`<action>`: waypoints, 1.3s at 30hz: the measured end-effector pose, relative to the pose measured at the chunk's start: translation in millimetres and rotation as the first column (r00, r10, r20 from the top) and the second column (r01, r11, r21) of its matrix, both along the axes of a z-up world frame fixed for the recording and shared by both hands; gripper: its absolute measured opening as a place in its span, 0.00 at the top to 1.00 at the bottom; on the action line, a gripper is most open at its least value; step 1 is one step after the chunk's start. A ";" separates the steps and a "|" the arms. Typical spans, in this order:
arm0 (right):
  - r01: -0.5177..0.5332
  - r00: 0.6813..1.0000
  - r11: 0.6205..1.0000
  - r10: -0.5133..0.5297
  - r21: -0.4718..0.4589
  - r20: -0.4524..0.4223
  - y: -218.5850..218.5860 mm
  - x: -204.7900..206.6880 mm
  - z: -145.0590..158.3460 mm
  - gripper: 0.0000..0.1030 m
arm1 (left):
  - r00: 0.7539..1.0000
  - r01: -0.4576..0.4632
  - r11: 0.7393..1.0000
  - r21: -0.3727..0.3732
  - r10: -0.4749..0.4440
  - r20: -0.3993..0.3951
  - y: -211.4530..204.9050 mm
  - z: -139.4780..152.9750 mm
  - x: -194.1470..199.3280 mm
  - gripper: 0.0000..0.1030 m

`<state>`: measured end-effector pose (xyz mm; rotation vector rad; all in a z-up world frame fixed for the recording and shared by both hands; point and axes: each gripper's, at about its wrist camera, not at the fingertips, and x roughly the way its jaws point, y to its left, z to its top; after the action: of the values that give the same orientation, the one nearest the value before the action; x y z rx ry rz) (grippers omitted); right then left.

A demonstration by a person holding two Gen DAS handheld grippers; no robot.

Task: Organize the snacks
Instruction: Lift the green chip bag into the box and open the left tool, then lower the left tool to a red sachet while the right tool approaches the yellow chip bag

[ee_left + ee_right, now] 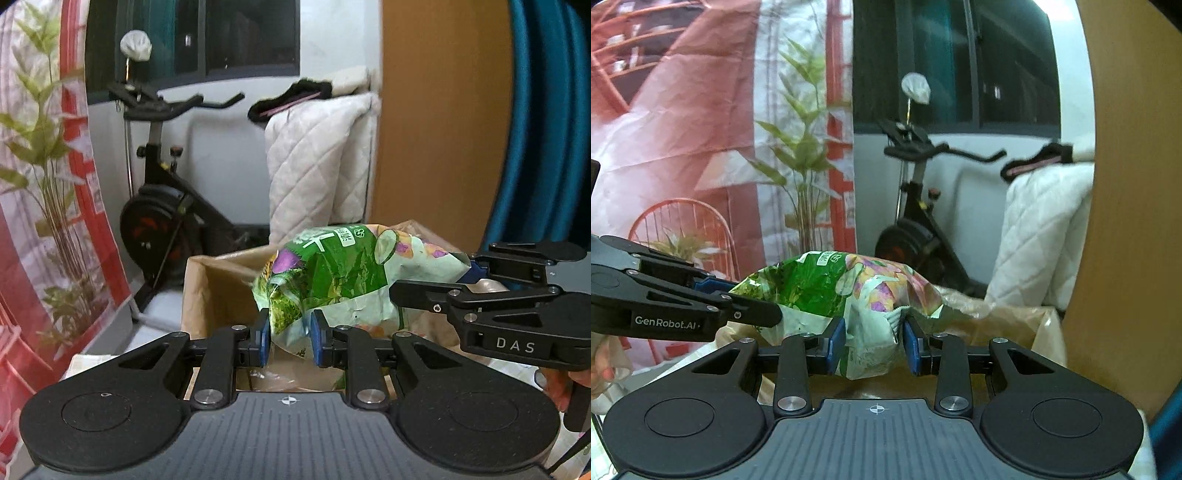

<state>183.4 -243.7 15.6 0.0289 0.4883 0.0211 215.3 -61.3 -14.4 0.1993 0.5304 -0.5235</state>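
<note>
Grip status, left to right. Left hand-held black gripper with blue pads (290, 338) is clamped on the lower crimped corner of the crinkled green-and-pastel foil snack bag (332, 280); the pads pinch the film with a narrow gap between them. That bag hangs above the open brown cardboard box (207, 280), which is lined with a translucent plastic bag. Right hand-held black gripper with blue pads (874, 345) is likewise closed on the opposite serrated end of the bag (849, 291).

Assessment: the bag is apparently being lowered into the box. Recommended practice: keep both ends level, descend centred over the opening, clear the box walls, and release only once the bag rests inside.
</note>
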 end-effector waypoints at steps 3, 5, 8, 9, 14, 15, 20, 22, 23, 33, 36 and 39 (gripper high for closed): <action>0.001 0.999 0.999 0.000 0.032 -0.042 -2.6 11.4 -13.4 0.56 | 0.999 -0.030 1.000 0.004 0.030 -0.016 6.2 -2.8 6.0 0.62; 0.003 0.998 0.998 0.000 0.063 -0.058 -4.4 16.2 -18.3 0.49 | 0.998 -0.050 0.998 -0.025 0.049 -0.034 14.5 -0.6 10.2 0.45; 0.011 0.999 0.994 -0.005 0.109 -0.050 -10.3 12.7 -18.0 0.45 | 0.997 -0.077 0.994 -0.071 0.074 -0.037 29.0 5.8 5.3 0.41; 0.014 0.999 0.993 -0.008 0.116 -0.046 -12.3 9.4 -17.1 0.44 | 0.996 -0.084 0.994 -0.076 0.082 -0.034 32.4 7.9 1.4 0.40; 0.038 0.999 0.987 -0.034 0.154 -0.026 -22.1 -22.7 -8.5 0.38 | 0.992 -0.125 0.986 -0.114 0.125 -0.005 52.1 19.1 -33.9 0.32; 0.041 0.999 0.985 -0.039 0.165 -0.016 -23.3 -33.0 -7.0 0.36 | 0.991 -0.131 0.984 -0.119 0.131 -0.003 54.8 20.3 -39.8 0.31; 0.062 0.998 0.978 -0.066 0.202 0.012 -28.6 -84.9 -11.9 0.29 | 0.984 -0.178 0.976 -0.125 0.181 0.006 76.2 15.9 -77.3 0.26; 0.078 0.997 0.977 -0.079 0.198 0.002 -27.6 -101.4 -19.7 0.27 | 0.979 -0.200 0.972 -0.119 0.204 0.020 85.0 9.9 -94.6 0.22; 0.086 0.996 0.979 -0.086 0.187 -0.006 -26.1 -109.4 -25.1 0.27 | 0.976 -0.211 0.970 -0.120 0.215 0.028 88.6 6.1 -102.0 0.20; 0.174 0.980 0.971 -0.154 0.162 -0.128 -16.5 -151.5 -79.9 0.27 | 0.933 -0.358 0.921 -0.151 0.347 -0.096 121.8 -43.5 -124.6 0.20; 0.179 0.978 0.971 -0.157 0.161 -0.138 -13.2 -156.0 -86.8 0.27 | 0.928 -0.368 0.922 -0.120 0.356 -0.110 127.0 -54.8 -126.1 0.21; 0.179 0.975 0.974 -0.158 0.137 -0.154 -7.8 -156.1 -93.4 0.27 | 0.922 -0.381 0.918 -0.108 0.368 -0.121 131.7 -62.1 -126.4 0.22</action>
<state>27.2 -251.5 -77.8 0.2213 0.6249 -0.1118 89.0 70.4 -76.6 -0.0556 0.6118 -0.1915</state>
